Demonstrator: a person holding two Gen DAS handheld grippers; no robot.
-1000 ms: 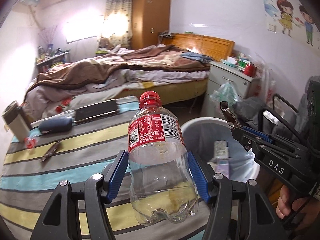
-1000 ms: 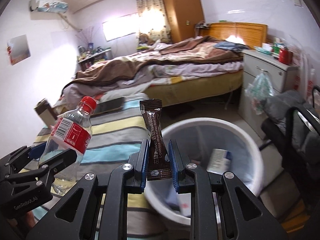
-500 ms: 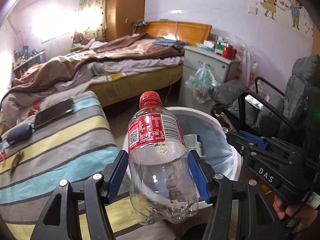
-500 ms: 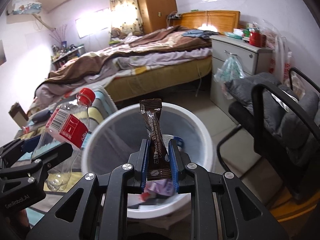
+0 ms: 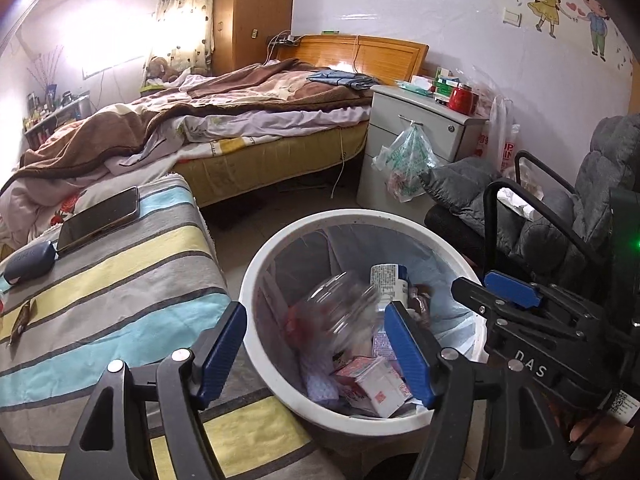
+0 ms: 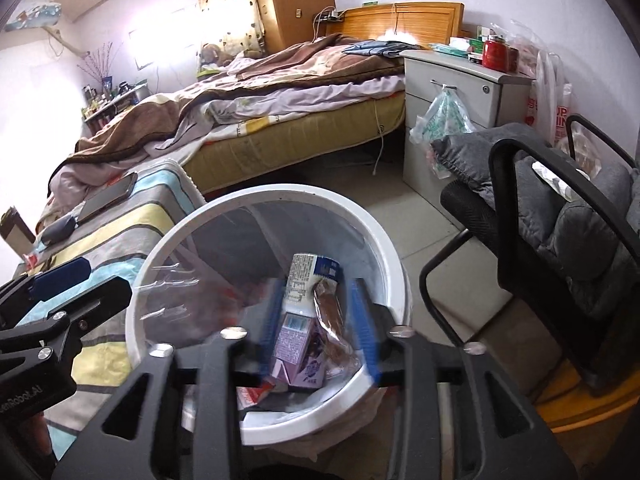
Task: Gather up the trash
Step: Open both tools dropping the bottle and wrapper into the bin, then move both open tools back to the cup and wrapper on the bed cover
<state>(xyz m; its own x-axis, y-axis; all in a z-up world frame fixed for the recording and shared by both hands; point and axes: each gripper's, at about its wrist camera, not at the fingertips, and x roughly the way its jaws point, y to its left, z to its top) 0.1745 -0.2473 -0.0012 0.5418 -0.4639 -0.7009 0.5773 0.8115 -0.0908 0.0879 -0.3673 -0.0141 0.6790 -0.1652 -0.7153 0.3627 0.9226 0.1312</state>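
The bottle [image 5: 340, 312] is a clear plastic blur inside the mouth of the bin [image 5: 256, 272], with a smear of red at its lower end; it looks to be dropping, mid-tumble, free of the left gripper [image 5: 316, 350]. That gripper's blue fingers [image 5: 408, 354] are spreading and touch nothing, the bottle showing between them only by line of sight. In the right wrist view the same bottle reads as a faint transparent streak against the bin's left wall.

The wrapper [image 6: 330, 312], a brown crinkled sachet, lies or falls among the rubbish just beside a blue-and-white carton [image 6: 312, 276] and a purple carton [image 6: 296, 344]. The right gripper [image 6: 318, 338] is blurred, its fingers parting too, with the wrapper seen in the gap but no pad pressing on it.

Both grippers hang over the bin's rim and tilt down into it, which I judge is why the release happens here: whatever lets go lands inside the liner and not on the floor.

The bin stands on the floor against the end of a striped surface [image 5: 120, 280]. A phone [image 5: 100, 220], a dark case [image 5: 30, 260] and a small brown wrapper [image 5: 22, 320] lie there; the last looks like more trash to collect. A bed [image 5: 240, 128], a nightstand [image 5: 424, 136] and a grey chair [image 5: 560, 216] lie beyond.
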